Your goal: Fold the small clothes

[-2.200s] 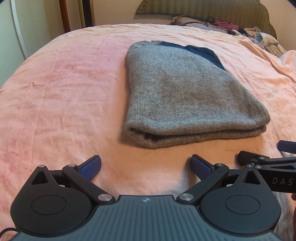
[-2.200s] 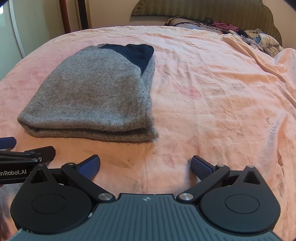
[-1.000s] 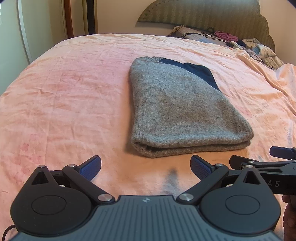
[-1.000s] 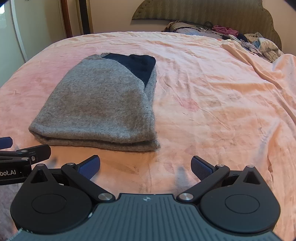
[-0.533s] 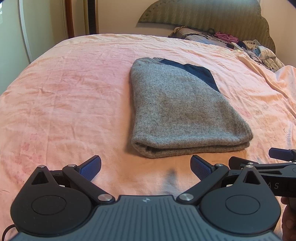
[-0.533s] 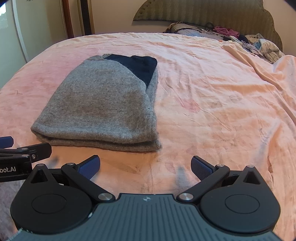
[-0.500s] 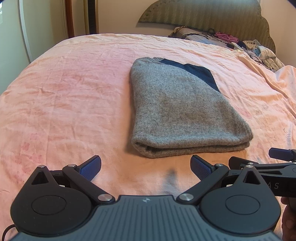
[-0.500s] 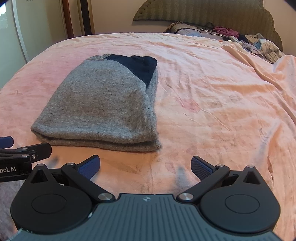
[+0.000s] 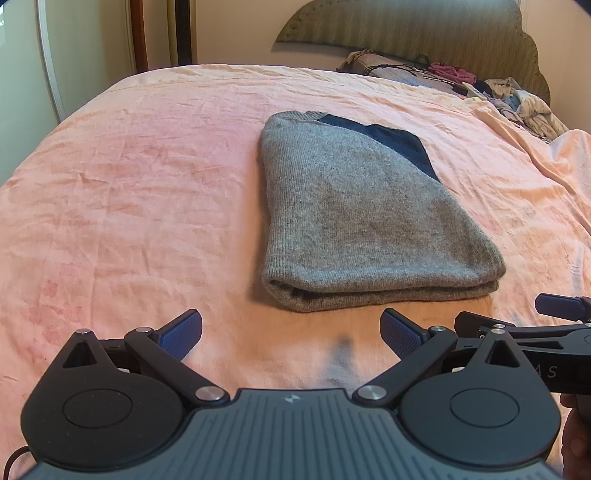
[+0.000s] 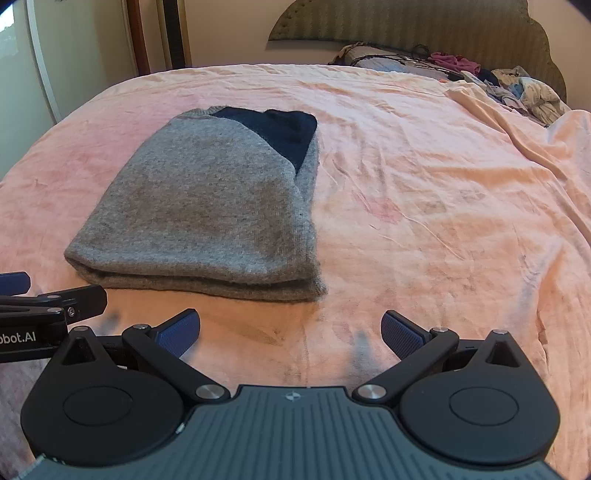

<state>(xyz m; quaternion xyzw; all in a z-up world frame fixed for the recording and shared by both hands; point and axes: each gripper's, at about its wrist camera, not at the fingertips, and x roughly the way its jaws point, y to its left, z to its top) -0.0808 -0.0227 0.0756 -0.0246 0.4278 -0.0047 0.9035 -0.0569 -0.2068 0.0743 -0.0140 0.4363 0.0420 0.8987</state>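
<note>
A grey knit sweater (image 9: 354,218) with a dark blue part lies folded flat on the pink bedsheet (image 9: 129,206). It also shows in the right wrist view (image 10: 210,206). My left gripper (image 9: 291,332) is open and empty, held just short of the sweater's near folded edge. My right gripper (image 10: 290,330) is open and empty, near the sweater's near right corner. Each gripper shows at the side of the other's view: the right one (image 9: 554,314), the left one (image 10: 44,295).
A pile of loose clothes (image 10: 480,77) lies at the head of the bed by the headboard (image 10: 406,22). The sheet is bunched in a ridge at the right (image 10: 535,140). A door frame and wall stand at the far left (image 9: 140,37).
Both grippers have drawn back and risen a little from the sweater, which now looks smaller and farther. The sweater has not moved. Both grippers stayed open.
</note>
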